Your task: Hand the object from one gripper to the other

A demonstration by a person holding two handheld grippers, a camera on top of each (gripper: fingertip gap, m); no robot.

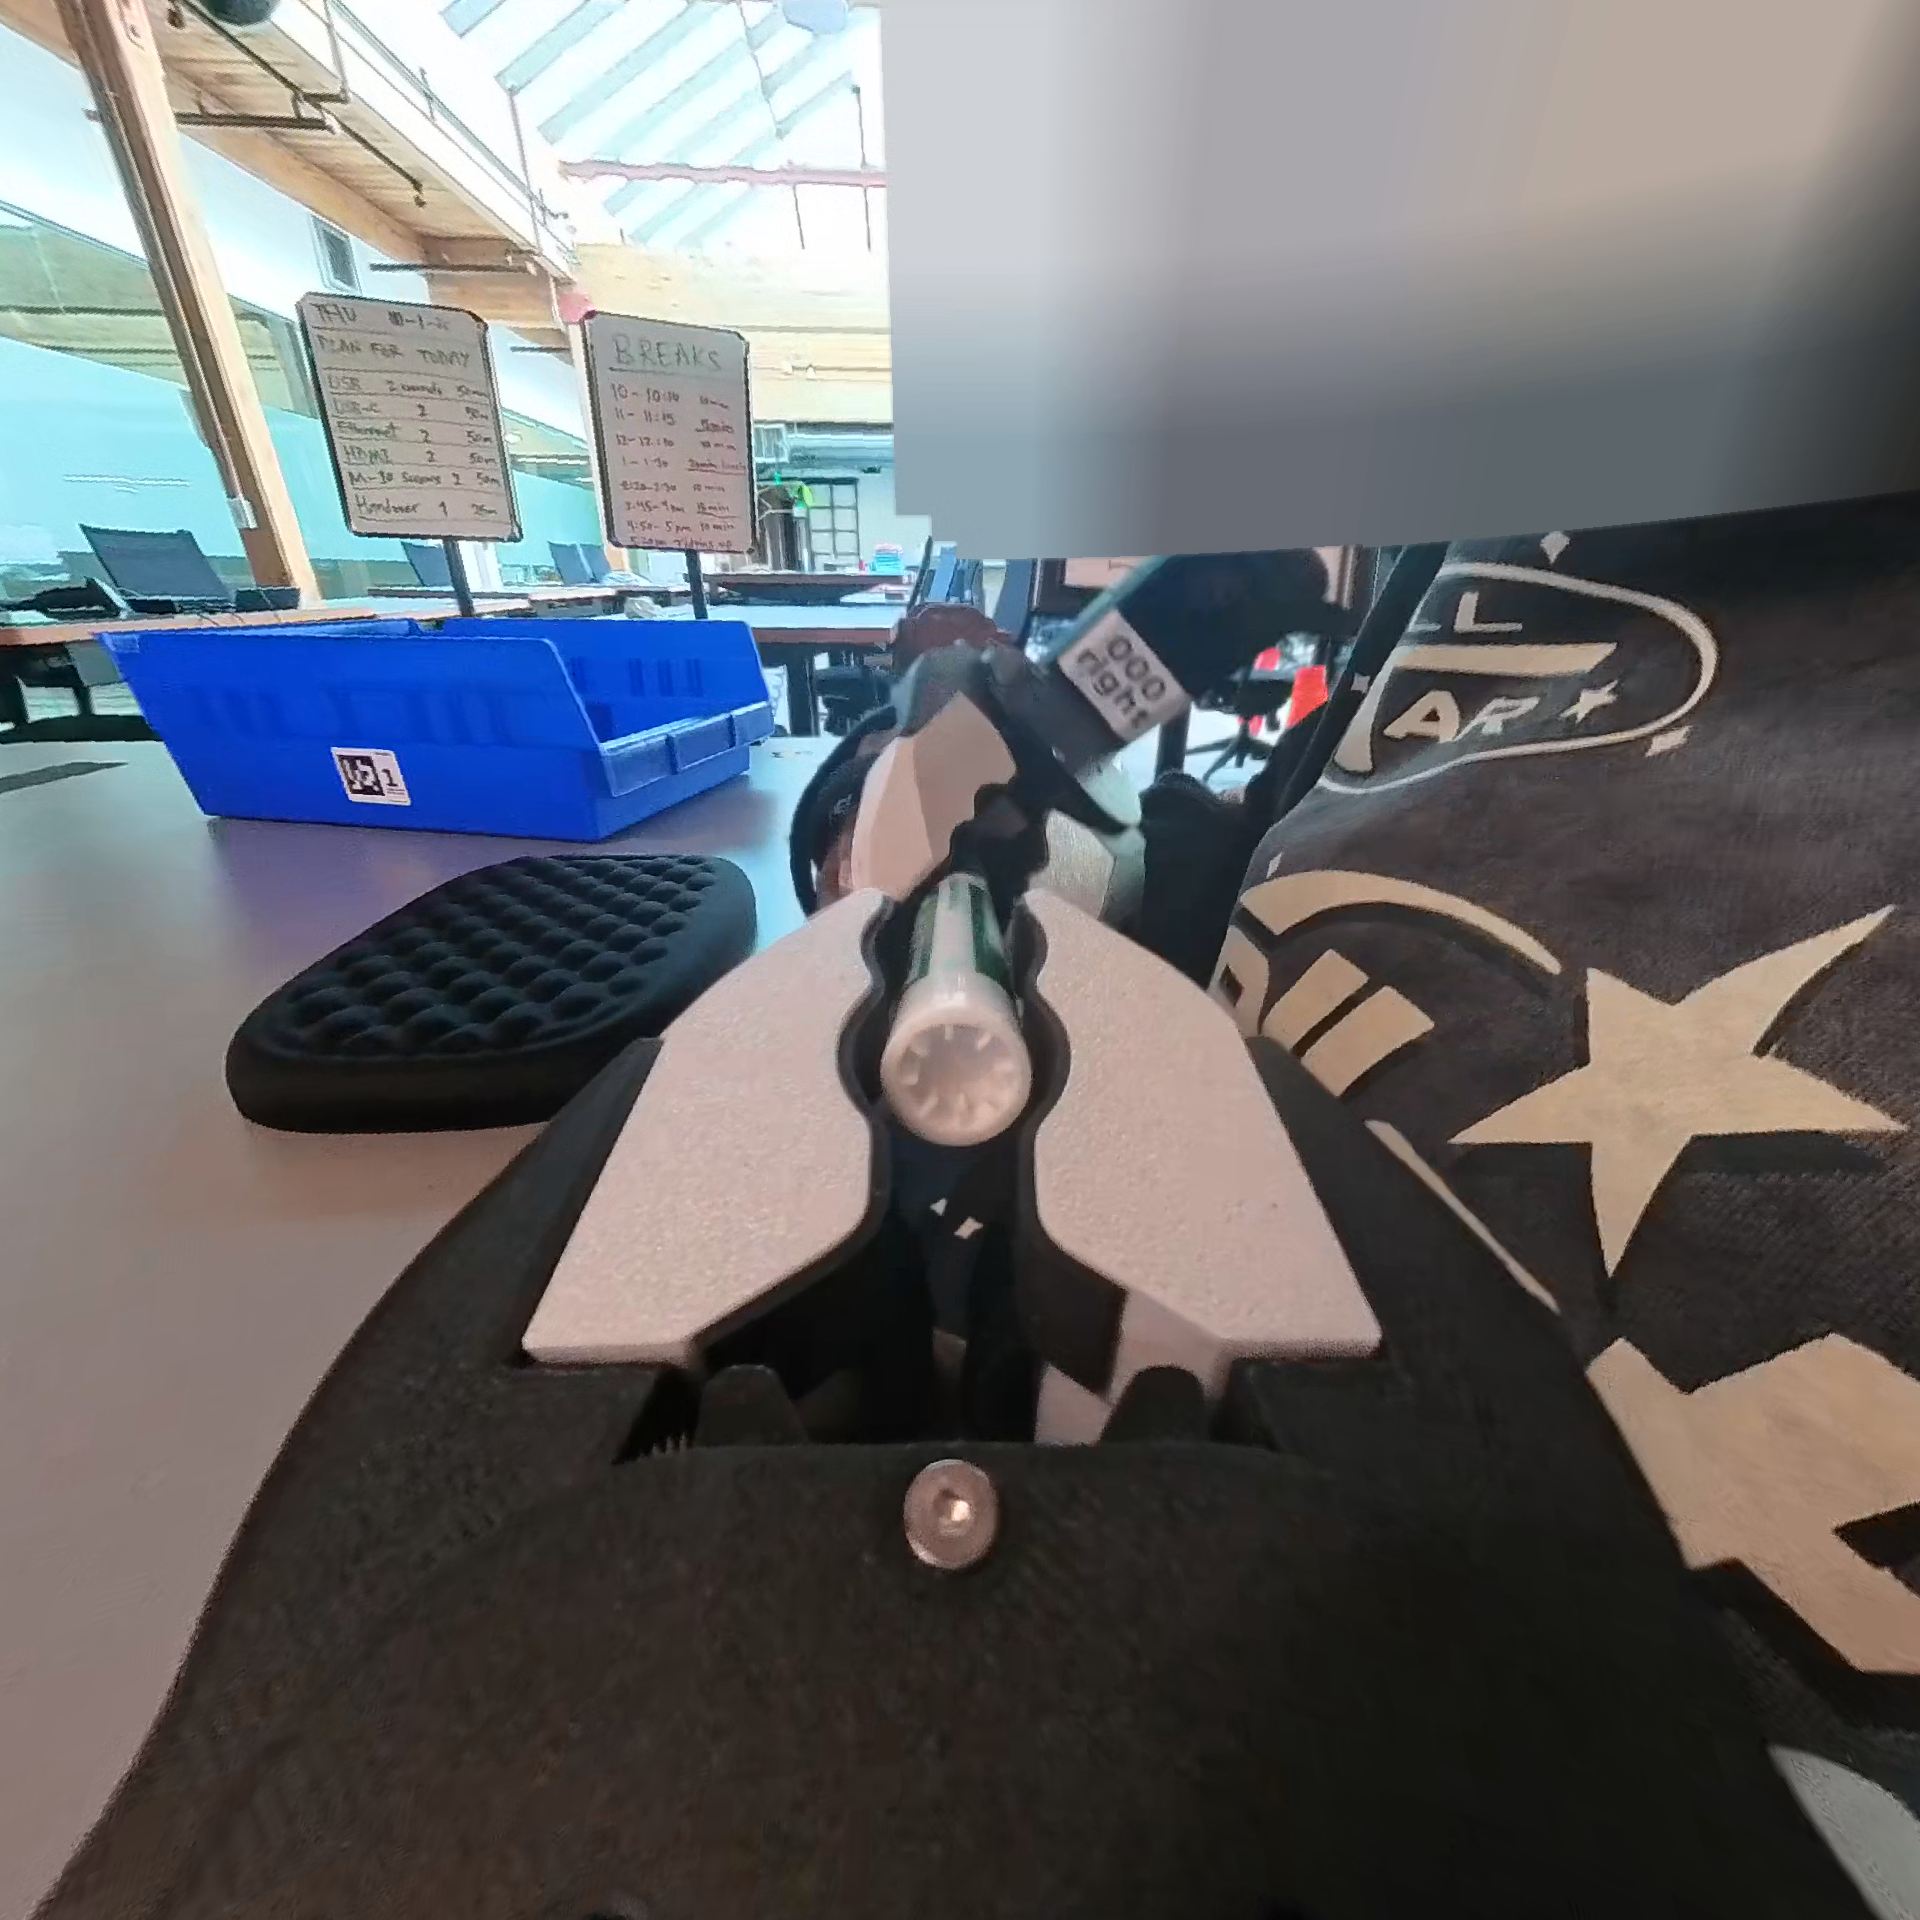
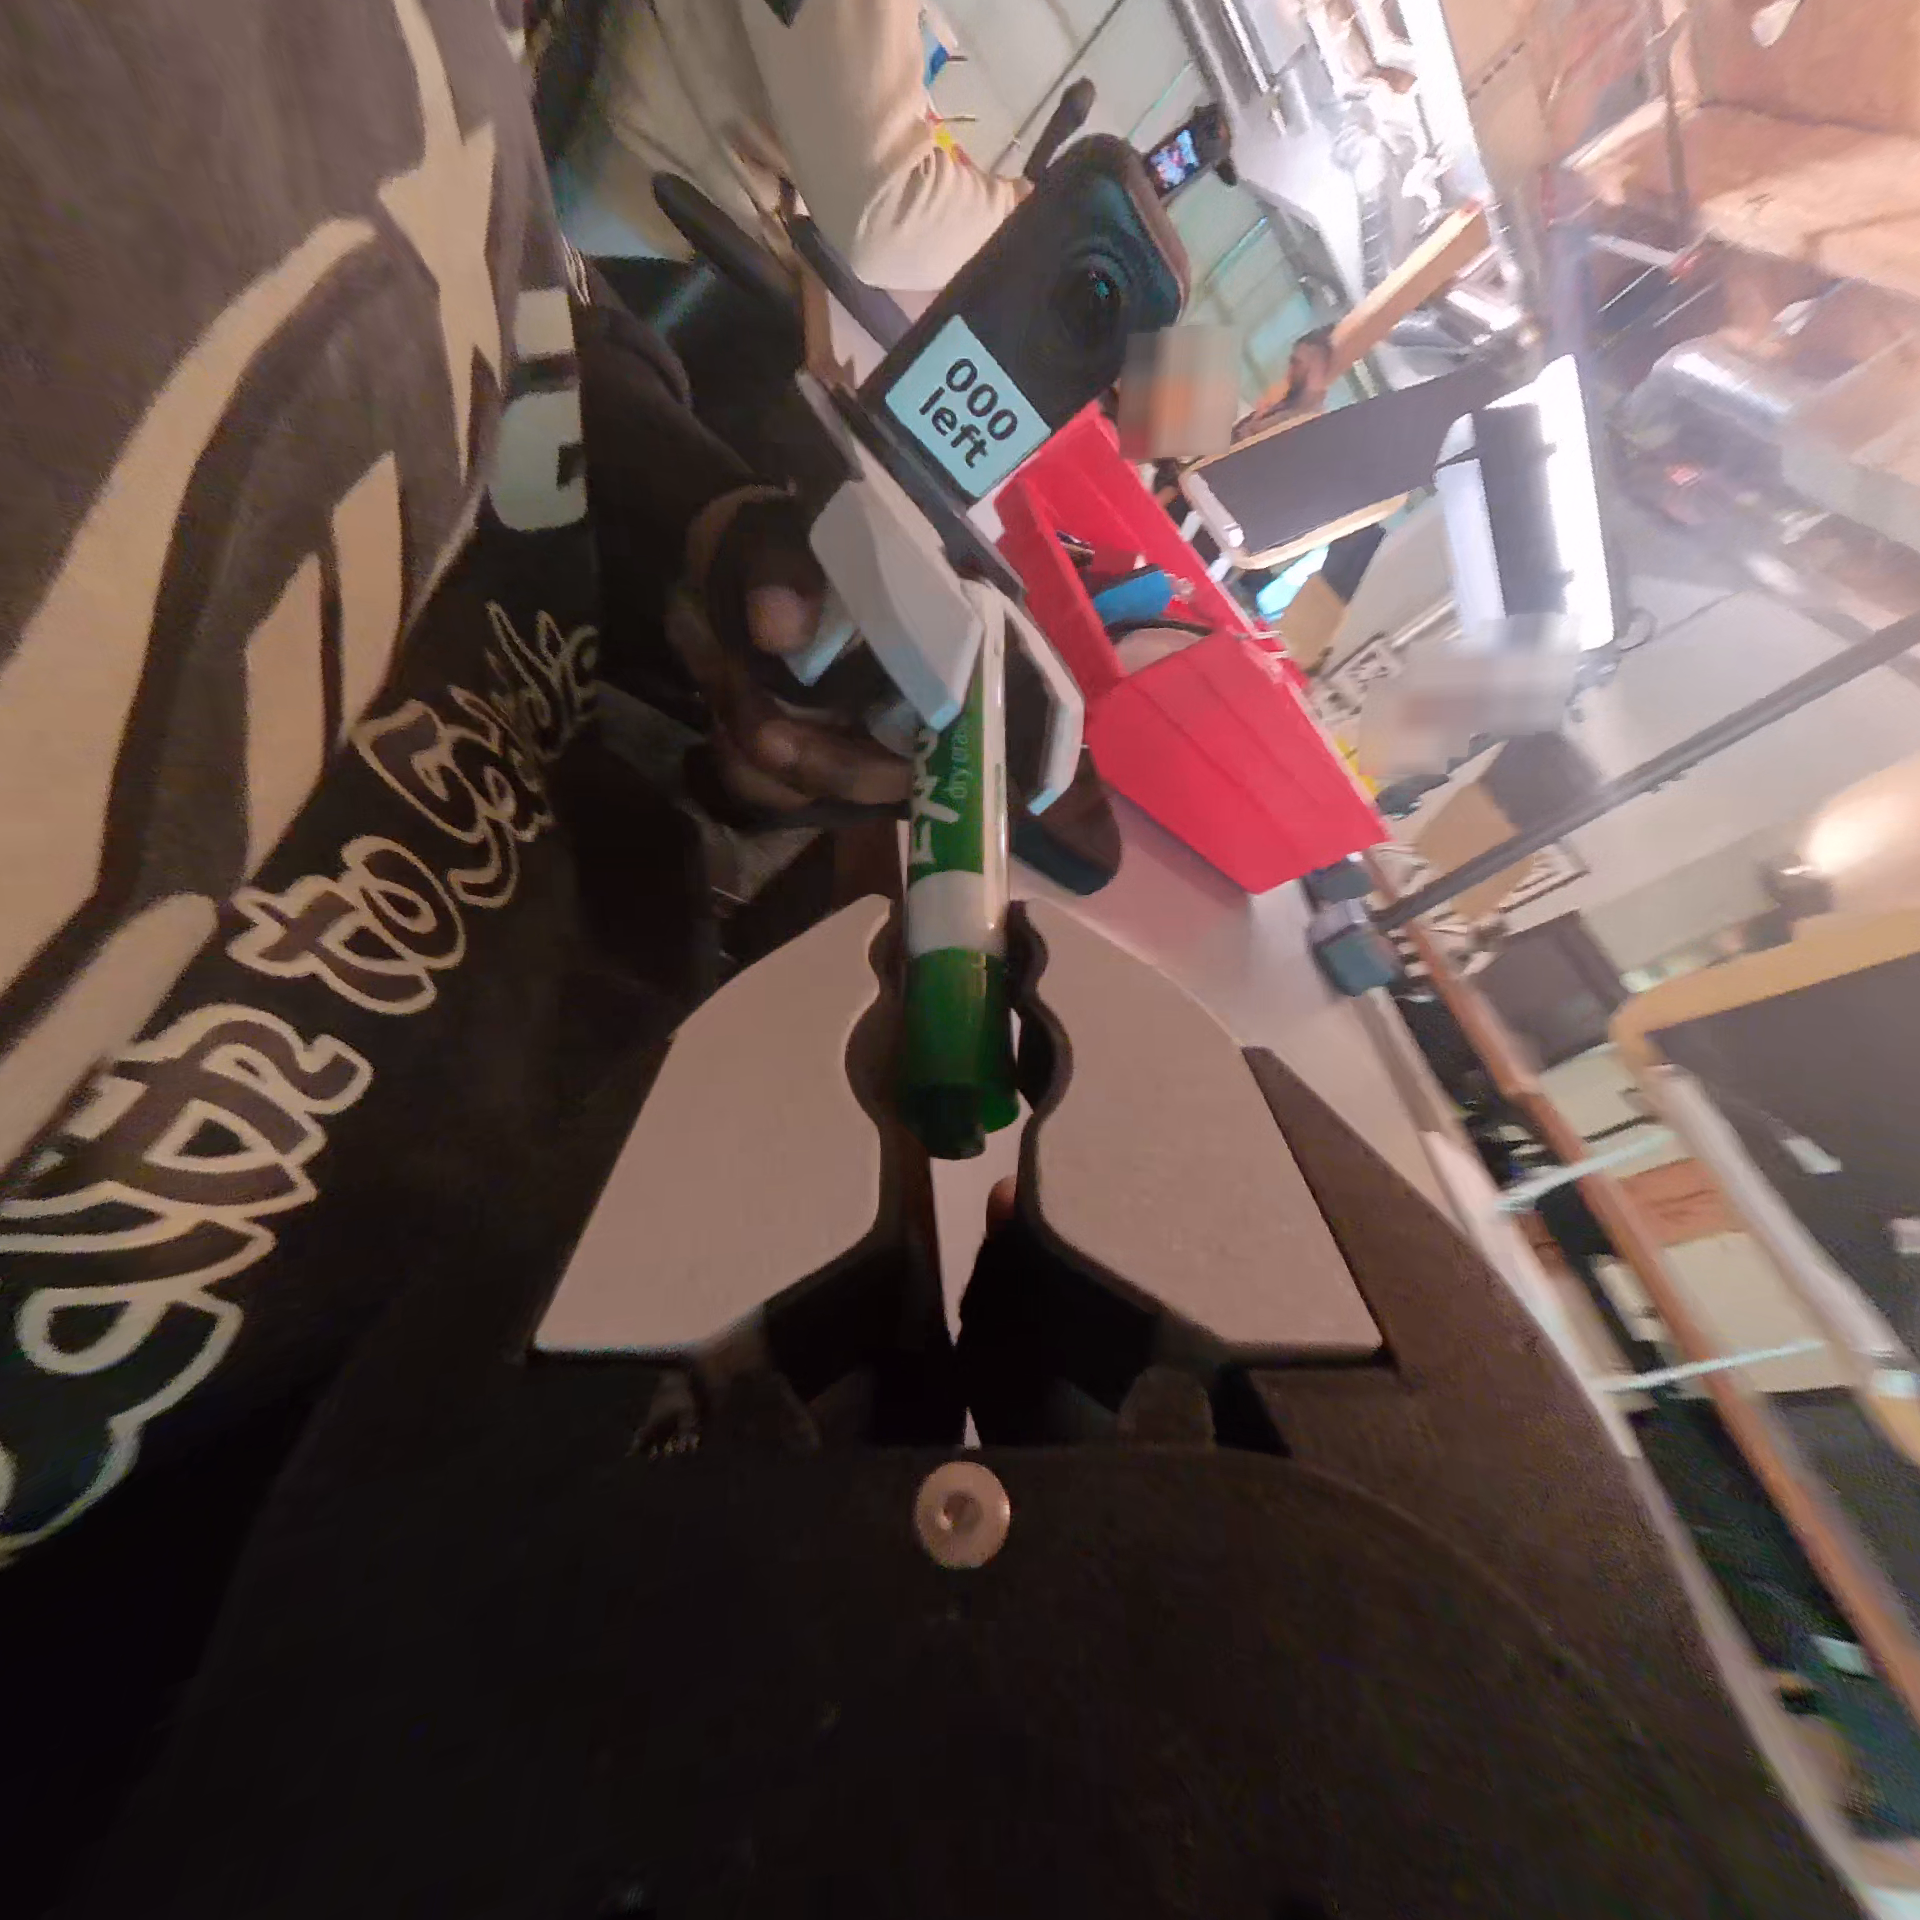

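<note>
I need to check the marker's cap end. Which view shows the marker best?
The right wrist view: the marker shows side-on there, green cap to white barrel. The left wrist view shows mostly its white butt end, foreshortened.

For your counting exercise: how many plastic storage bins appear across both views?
2. A blue bin stands on the table behind the black pad in the left wrist view; a red bin sits beyond the marker in the right. Others may be hidden.
</note>
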